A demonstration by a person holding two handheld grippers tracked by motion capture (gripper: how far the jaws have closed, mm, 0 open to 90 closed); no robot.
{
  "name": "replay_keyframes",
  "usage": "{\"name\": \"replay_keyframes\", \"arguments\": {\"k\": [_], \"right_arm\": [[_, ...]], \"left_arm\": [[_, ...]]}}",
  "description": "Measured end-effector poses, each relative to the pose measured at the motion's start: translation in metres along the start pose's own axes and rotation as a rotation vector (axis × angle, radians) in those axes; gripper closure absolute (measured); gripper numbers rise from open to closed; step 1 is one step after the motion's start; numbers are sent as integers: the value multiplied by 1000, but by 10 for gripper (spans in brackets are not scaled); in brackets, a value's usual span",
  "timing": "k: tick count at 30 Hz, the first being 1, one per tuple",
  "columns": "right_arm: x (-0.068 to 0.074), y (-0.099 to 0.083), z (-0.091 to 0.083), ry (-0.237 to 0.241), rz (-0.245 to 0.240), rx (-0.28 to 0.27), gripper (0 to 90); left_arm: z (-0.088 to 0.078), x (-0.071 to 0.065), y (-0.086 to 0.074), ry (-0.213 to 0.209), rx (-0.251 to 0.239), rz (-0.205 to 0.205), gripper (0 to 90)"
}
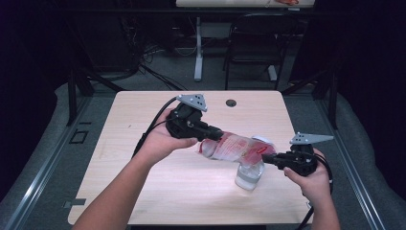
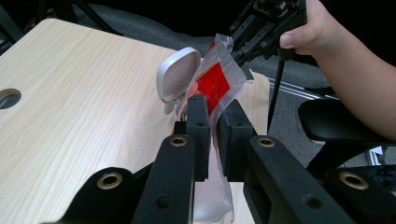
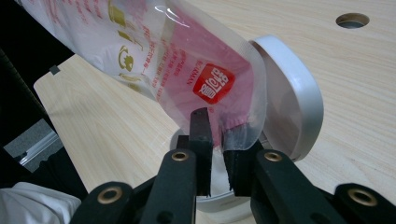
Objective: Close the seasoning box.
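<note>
Both hands over the wooden table (image 1: 143,191) now. Plastic pouch (image 1: 234,146), clear w/ red and white print, hangs in the air btwn the two grippers, stretched roughly across the right half of the tabletop.

Left gripper (image 1: 218,135) has one end of the pouch: in the left gripper view its jaws stand nearly together, pads pressed on the clear film (image 2: 215,140), so it's clamped on the pouch. Left hand (image 1: 163,141) wraps the gripper body, grey plate on top.

Right gripper (image 1: 265,159) takes the other end. Right gripper view: jaws pinched on the pouch's bottom corner (image 3: 217,135), just below the red logo patch. Clamped too. Right hand (image 1: 313,182) grips from near the table's right edge.

Under the pouch's right end sits a clear jar (image 1: 249,176) on the table, white hinged lid (image 1: 263,140) flipped up and open behind it. In the right gripper view the lid (image 3: 292,98) stands just beside the pouch, right behind its corner, and the jar's rim (image 3: 219,198) shows right below the jaws. Pouch corner is over the jar mouth; can't tell if it touches the rim.

Left gripper view: the lid (image 2: 177,72) upright beside the pouch, the right gripper (image 2: 243,59) farther off at the far end.

Cable hole (image 1: 231,103) near the table's far edge, well apart from the action.
</note>
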State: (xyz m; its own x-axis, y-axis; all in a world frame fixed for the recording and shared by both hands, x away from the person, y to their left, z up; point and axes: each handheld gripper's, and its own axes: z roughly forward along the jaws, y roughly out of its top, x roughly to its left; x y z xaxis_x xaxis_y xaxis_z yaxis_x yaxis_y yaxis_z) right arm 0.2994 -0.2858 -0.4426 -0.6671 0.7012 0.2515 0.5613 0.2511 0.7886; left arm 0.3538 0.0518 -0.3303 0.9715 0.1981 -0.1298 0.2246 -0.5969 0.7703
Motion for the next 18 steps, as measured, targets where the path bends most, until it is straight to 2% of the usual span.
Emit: {"name": "replay_keyframes", "arguments": {"k": [11, 18], "right_arm": [[4, 1, -5, 6, -19, 16, 829], [6, 1, -7, 32, -24, 22, 835]], "left_arm": [[-1, 0, 0, -1, 0, -4, 844], [-3, 0, -1, -4, -8, -10, 843]]}}
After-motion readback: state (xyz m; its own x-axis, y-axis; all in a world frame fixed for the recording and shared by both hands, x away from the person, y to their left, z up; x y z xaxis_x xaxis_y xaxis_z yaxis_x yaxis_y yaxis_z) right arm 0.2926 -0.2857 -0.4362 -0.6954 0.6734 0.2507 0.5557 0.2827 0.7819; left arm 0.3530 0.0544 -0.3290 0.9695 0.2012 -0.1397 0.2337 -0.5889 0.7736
